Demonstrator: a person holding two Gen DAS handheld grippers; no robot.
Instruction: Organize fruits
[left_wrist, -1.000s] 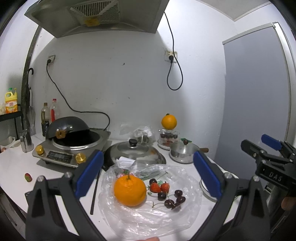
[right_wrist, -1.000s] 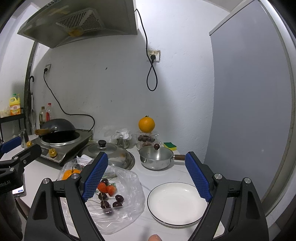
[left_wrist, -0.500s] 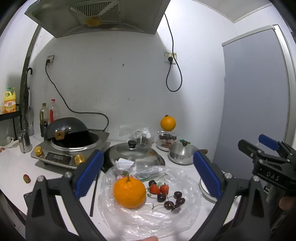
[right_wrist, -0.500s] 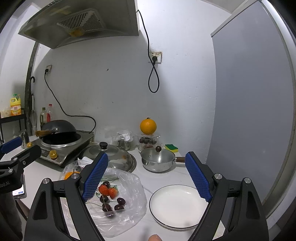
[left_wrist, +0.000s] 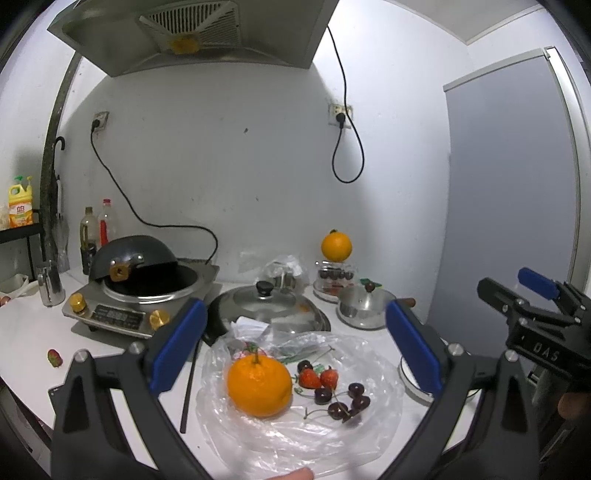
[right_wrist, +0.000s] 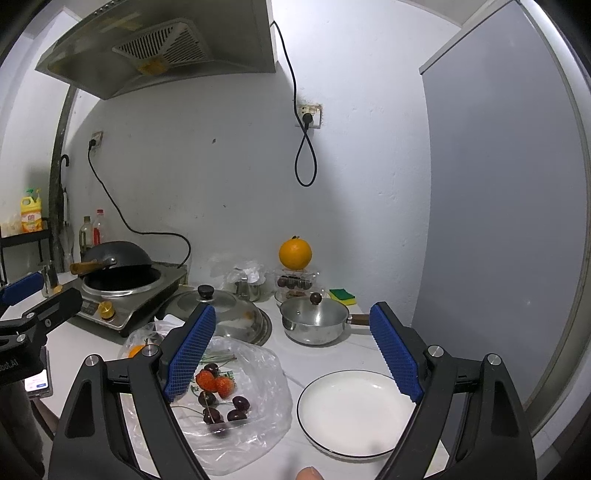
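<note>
White bench (right_wrist: 295, 354): fruits (orange (left_wrist: 258, 384), strawberries (right_wrist: 214, 382), cherries (left_wrist: 343, 400)) lie on plastic bag (right_wrist: 258, 373) beside empty plate (right_wrist: 354, 410). Left hand-held gripper (left_wrist: 293, 349) and right hand-held gripper (right_wrist: 293, 354) gape empty; pot (right_wrist: 314, 325) behind.

My left wrist view looks level-ish across counter, near plastic bag (left_wrist: 295, 417). My right wrist view sits rightward, near white plate (right_wrist: 354, 413). Both share bag, lidded saucepan (left_wrist: 364, 308), wall.
</note>
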